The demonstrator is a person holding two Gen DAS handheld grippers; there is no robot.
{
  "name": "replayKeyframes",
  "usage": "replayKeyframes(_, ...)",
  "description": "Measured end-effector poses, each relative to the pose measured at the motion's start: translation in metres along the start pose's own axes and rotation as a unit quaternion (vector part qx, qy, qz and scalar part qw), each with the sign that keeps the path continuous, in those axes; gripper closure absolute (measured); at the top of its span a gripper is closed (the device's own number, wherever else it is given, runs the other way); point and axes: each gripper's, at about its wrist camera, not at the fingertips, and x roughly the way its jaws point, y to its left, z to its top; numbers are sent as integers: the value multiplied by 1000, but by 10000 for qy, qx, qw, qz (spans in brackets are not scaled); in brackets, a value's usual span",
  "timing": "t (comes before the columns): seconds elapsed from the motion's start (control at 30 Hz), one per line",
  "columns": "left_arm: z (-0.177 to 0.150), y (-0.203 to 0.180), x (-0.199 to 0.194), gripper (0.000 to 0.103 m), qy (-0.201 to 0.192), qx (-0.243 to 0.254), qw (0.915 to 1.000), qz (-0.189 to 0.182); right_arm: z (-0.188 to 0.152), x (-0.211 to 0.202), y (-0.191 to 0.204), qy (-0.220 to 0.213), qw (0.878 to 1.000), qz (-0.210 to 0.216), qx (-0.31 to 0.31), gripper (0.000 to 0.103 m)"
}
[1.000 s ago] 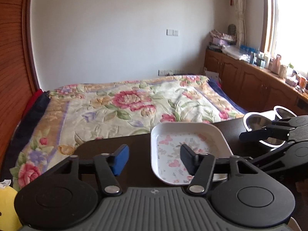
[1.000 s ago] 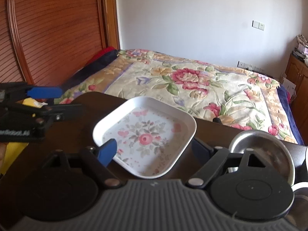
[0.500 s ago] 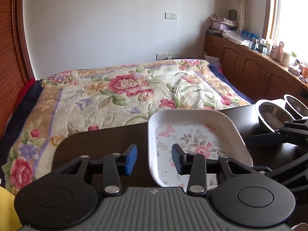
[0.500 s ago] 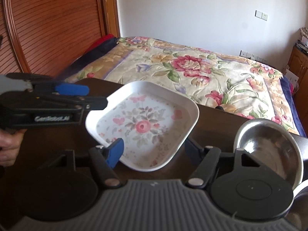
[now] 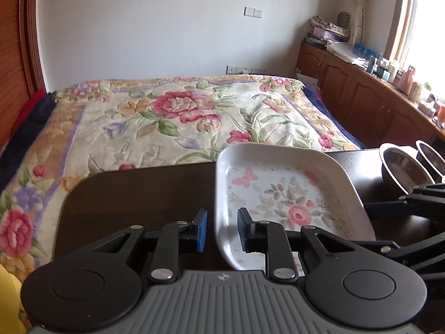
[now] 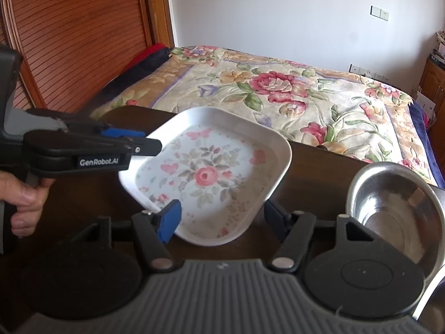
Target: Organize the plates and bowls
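A square white plate (image 5: 281,194) with rounded corners and a raised rim lies on the dark tabletop (image 5: 133,194). Its face carries a printed pattern of a pink rose, grey-green leaves, hearts and butterflies. To its right stands a steel bowl (image 6: 395,211), shiny inside, with the rim of a second bowl (image 5: 431,158) just behind it in the left wrist view.

The left tool (image 5: 221,231) straddles the plate's near-left rim: one blue pad outside the rim, the other pad over the plate's face. Its jaws are closing, and a small gap still shows on each side of the rim, so the pads do not yet press. The right tool (image 6: 222,220) sits at the plate's near edge with that edge between its fingers; its jaws are also closing, moderately wide, and the pads stand just clear of the plate.

The plate's near corner is hidden behind each tool's body. The second bowl is cut off by the picture's edge. A hand (image 6: 19,197) grips the left tool's handle, partly out of frame. Behind the tabletop lies a bed with a flowered quilt (image 5: 172,117).
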Motion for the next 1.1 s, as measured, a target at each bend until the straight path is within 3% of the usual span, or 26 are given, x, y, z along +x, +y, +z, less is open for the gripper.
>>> replayKeyframes(0.13, -1, 1, 0, 54, -6, -42, 10000, -28, -2, 2, -3, 46, 10000, 37, 81, 50)
replayKeyframes(0.3, -2, 4, -1, 63, -13, -150, 9998, -96, -4, 6, -5, 87, 9999, 44, 109, 53)
replayKeyframes(0.5, -5, 7, -7, 63, 20, -217, 9997, -102, -3, 9, -8, 100, 9997, 35, 224, 60)
replayKeyframes(0.73, -12, 8, -19, 63, 145, -192, 9997, -35, -7, 4, -12, 112, 9993, 140, 326, 78)
replayKeyframes(1.1, -24, -2, -46, 63, 28, -229, 9997, -11, -12, -15, -12, -57, 9987, 340, 384, 83)
